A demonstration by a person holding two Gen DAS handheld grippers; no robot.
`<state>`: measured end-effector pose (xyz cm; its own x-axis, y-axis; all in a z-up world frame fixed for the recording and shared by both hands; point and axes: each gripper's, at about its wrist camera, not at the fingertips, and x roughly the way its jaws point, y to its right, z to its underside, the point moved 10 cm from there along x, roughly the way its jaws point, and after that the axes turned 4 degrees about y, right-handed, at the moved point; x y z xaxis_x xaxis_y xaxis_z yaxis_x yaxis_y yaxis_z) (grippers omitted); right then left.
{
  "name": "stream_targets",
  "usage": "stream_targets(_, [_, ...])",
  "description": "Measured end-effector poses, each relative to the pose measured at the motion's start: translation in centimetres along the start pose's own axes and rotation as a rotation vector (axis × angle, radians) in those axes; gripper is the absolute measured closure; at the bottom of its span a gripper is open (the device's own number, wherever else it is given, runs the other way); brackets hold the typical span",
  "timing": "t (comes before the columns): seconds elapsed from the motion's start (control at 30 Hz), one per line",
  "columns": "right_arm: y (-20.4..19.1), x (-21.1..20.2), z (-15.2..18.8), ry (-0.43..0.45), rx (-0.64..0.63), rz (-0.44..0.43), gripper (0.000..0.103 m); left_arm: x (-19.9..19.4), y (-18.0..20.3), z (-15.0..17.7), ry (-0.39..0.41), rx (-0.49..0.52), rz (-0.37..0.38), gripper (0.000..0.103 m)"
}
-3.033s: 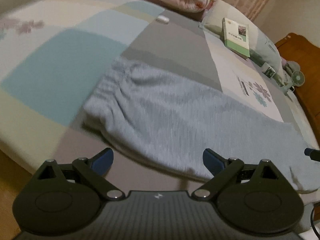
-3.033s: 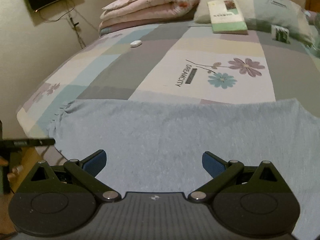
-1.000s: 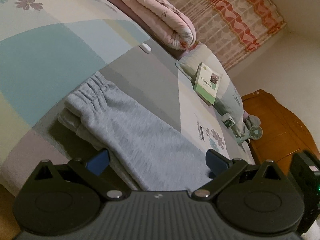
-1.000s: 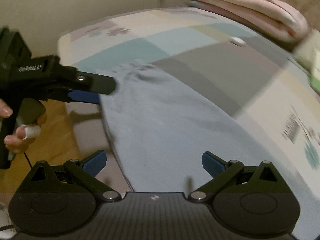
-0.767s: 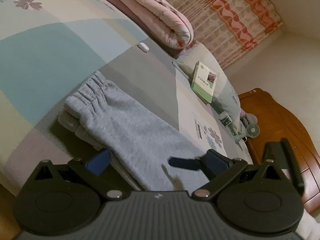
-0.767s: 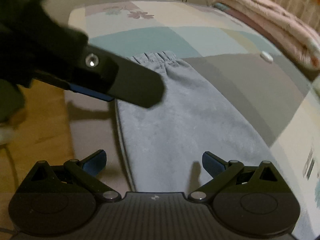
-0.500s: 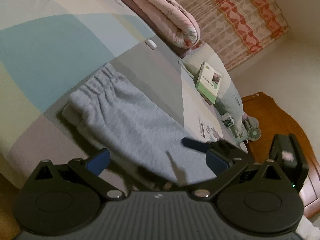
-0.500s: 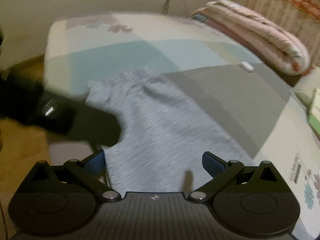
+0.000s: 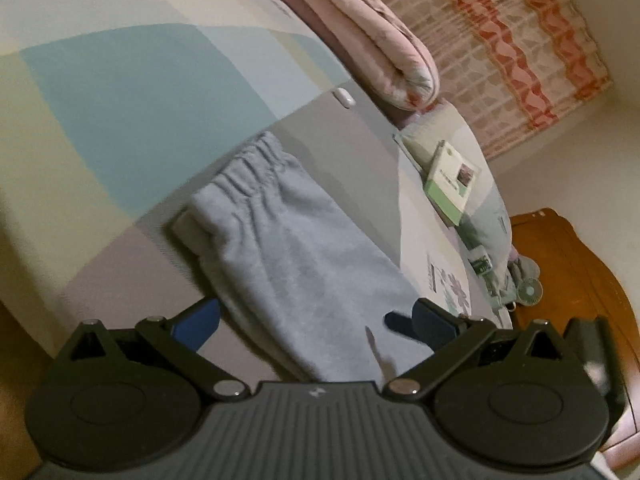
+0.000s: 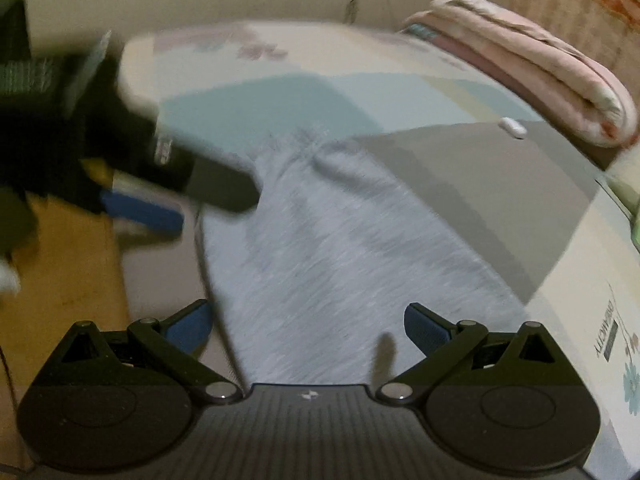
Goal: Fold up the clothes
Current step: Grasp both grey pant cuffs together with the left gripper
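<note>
Grey sweatpants (image 9: 296,264) lie folded lengthwise on the patchwork bedspread (image 9: 132,100), with the gathered waistband (image 9: 248,168) toward the far left. My left gripper (image 9: 316,320) hovers open over the trouser legs, nothing between its blue pads. The other gripper's tip (image 9: 400,320) pokes in beside its right finger. In the right wrist view the same sweatpants (image 10: 340,248) run away from me, blurred. My right gripper (image 10: 306,324) is open above them. The left gripper (image 10: 192,188) appears there as a dark blurred shape near the waistband.
A rolled pink quilt (image 9: 360,36) lies at the head of the bed. A small white remote (image 9: 345,98) rests on the grey patch. A green book (image 9: 452,180) sits on a pillow (image 9: 484,208). A wooden nightstand (image 9: 568,280) stands right; wooden floor (image 10: 60,280) lies left.
The left gripper has swung to look along the pants from the waistband side. The right gripper has moved in over the legs and now points toward the waistband. Both stay open.
</note>
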<state>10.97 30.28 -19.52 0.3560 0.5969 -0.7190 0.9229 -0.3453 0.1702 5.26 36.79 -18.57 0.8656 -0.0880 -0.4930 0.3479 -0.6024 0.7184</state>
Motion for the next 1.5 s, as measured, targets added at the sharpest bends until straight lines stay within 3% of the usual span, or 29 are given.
stream_targets(0.37, [1.4, -0.2, -1.0, 0.033, -0.055, 0.137, 0.0, 1.8, 0.3, 0.8, -0.051, -0.025, 0.027, 0.002])
stream_targets(0.53, [2.3, -0.8, -1.1, 0.047, -0.014, 0.118, 0.0, 3.2, 0.5, 0.4, -0.04, -0.034, 0.048, 0.002])
stream_targets(0.73, [2.8, -0.4, -0.5, 0.038, 0.035, 0.072, 0.0, 4.7, 1.0, -1.2, 0.044, -0.026, 0.065, 0.001])
stream_targets(0.9, [3.2, -0.6, 0.4, 0.028, 0.06, 0.058, 0.0, 4.3, 0.9, -1.6, 0.154, -0.028, 0.132, 0.002])
stream_targets(1.0, [3.1, -1.0, 1.2, 0.023, 0.08, 0.046, 0.0, 3.6, 1.1, -1.1, 0.158, -0.022, 0.203, 0.001])
stream_targets(1.1, [3.3, -1.0, 2.0, 0.01, 0.125, 0.025, 0.0, 3.7, 0.6, -1.8, 0.169, 0.027, 0.145, 0.002])
stream_targets(1.2, [3.2, -1.0, 2.6, -0.001, 0.162, 0.01, 0.0, 4.0, -0.1, -3.3, 0.207, -0.009, 0.124, 0.002])
stream_targets(1.3, [3.5, -1.2, 2.9, 0.003, 0.158, 0.022, 0.0, 3.8, -1.3, -4.8, 0.287, -0.038, 0.056, 0.003])
stream_targets(1.43, [3.8, -1.5, 3.0, 0.01, 0.187, 0.015, 0.0, 4.3, -0.6, -4.4, 0.22, -0.037, 0.073, 0.003])
stream_targets(1.5, [3.9, -1.3, 3.0, 0.011, 0.203, 0.006, 0.0, 4.5, 0.1, -3.8, 0.189, -0.067, 0.132, 0.003])
